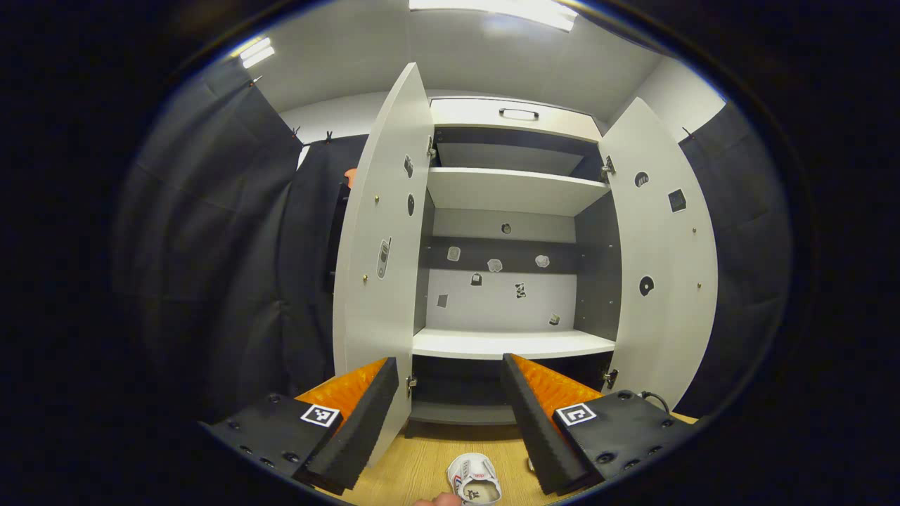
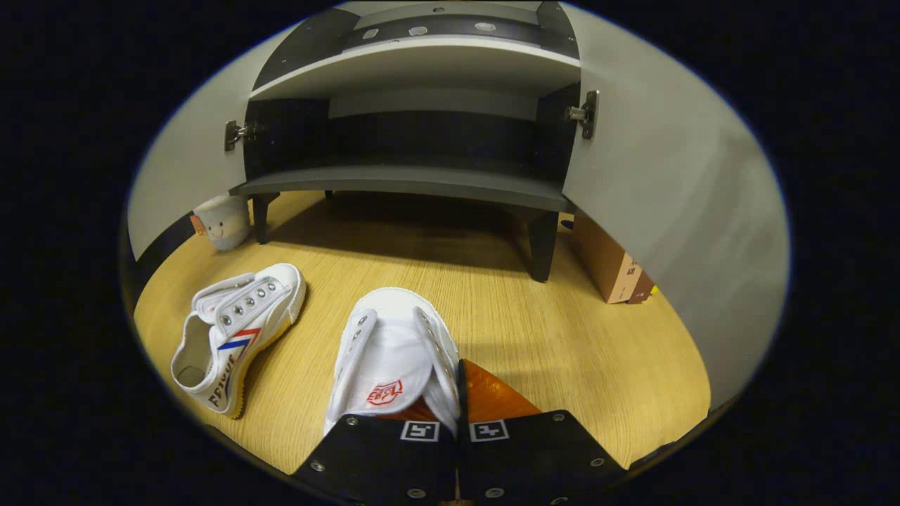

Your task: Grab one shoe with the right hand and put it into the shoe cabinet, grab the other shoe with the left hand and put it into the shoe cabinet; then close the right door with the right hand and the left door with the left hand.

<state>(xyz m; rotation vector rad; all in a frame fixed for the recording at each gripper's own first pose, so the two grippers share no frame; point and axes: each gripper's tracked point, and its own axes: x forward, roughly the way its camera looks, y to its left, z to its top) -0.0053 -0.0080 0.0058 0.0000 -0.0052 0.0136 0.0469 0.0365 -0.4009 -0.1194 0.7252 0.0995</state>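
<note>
We are pinching the right gripper [image 2: 455, 393] on a white shoe [image 2: 394, 351], its long axis aiming toe-first toward the open shoe cabinet [image 2: 422, 176]. The other shoe [image 2: 235, 334] is lying on the wooden floor [image 2: 562, 337], toe angled cabinetward. Our left gripper [image 1: 450, 407] is hanging spread.

Left gripper view high, facing the open shoe cabinet [image 1: 510, 232]; right gripper view low, near its bottom shelf.

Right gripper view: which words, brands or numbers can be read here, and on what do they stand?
Lying shoe, side: dark lettering, too warped to read.
Gripped shoe, tongue: red emblem, too small to read.
Cardboard box: marks too small to read.
No text reads clearly.
</note>
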